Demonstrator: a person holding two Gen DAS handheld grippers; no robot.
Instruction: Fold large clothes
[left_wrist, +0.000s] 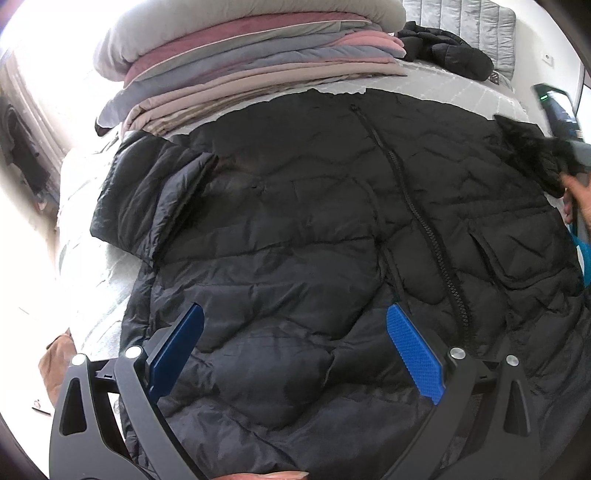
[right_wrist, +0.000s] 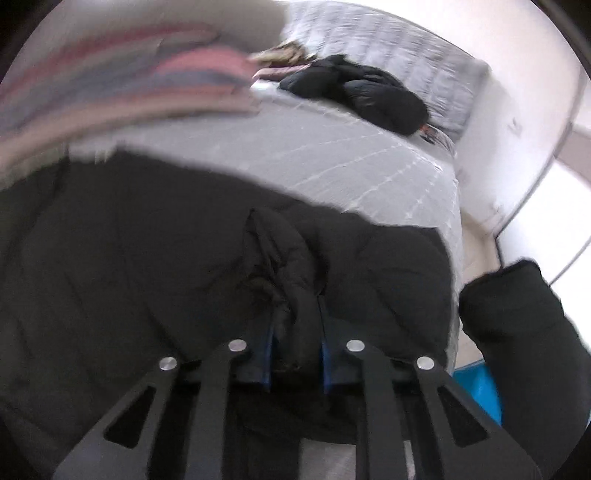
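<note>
A large black quilted jacket lies spread on the bed with its zipper facing up. Its left sleeve is folded in over the body. My left gripper hovers open just above the jacket's lower front, with nothing between its blue pads. In the right wrist view, my right gripper is shut on a raised fold at the right edge of the jacket. A hand shows at the far right of the left wrist view, beside that same furry black edge.
A stack of folded blankets stands at the far side of the grey mattress. A second black jacket lies bunched near a grey quilted cushion. The bed's right edge drops to the floor; a blue object sits there.
</note>
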